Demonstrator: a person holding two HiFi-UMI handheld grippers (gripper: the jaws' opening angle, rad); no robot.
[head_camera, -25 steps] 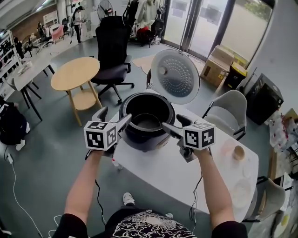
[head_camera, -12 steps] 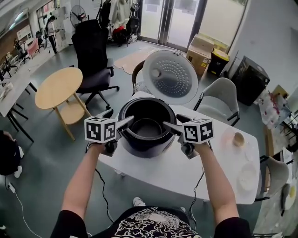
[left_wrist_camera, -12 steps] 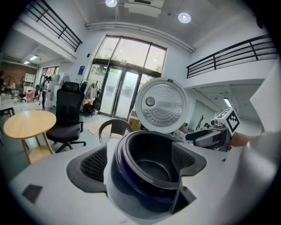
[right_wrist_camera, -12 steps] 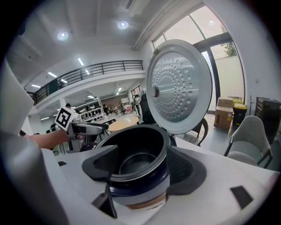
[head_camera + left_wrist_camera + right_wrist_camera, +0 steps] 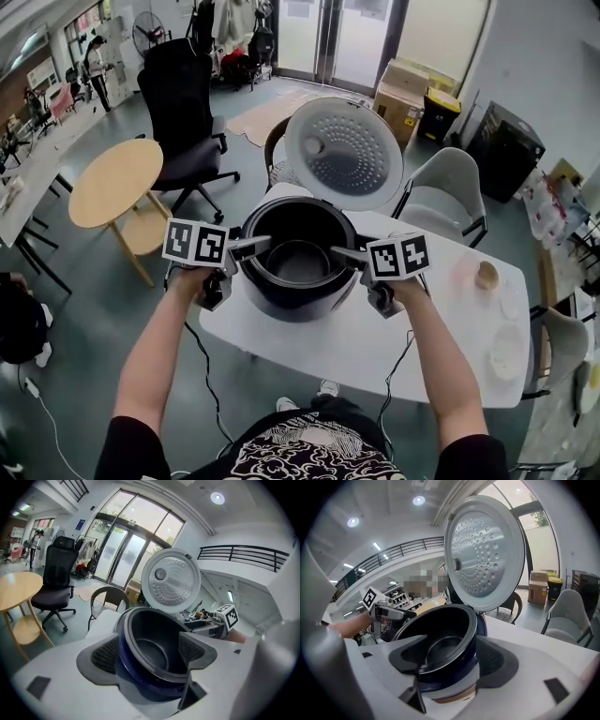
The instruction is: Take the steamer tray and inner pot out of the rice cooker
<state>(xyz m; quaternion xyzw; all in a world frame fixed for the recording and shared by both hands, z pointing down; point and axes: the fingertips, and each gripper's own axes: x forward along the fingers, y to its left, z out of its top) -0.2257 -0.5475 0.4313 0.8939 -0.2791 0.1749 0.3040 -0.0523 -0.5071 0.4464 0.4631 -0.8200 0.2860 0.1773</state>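
Two hand-held grippers flank a dark blue round rice cooker [image 5: 298, 302] standing on a white rectangular table [image 5: 375, 352], with its perforated silver lid [image 5: 344, 150] tipped up behind.

At the cooker's left, the left gripper [image 5: 251, 247] points inward at the rim, its fingers apart. Its own view shows the cooker's left wall and rim lying in the gap between them, with nothing clamped.

Inside the cooker sits the black round inner pot [image 5: 298, 262], mouth upward, its lip about level with the cooker's top. A stepped ring shows within it, but I cannot tell whether that is the steamer tray or the pot's own shape.

At the cooker's right, the right gripper [image 5: 347, 253] mirrors the first, fingers likewise spread, with the right rim between them.

The pot is round, so no long axis favours either side. What matters is that its lip lies straight ahead of both pairs of fingers, on opposite sides, with each hand about equally near. I judge the coming move calls for closing on the lip at both sides and lifting straight up, level, clear of the lid.
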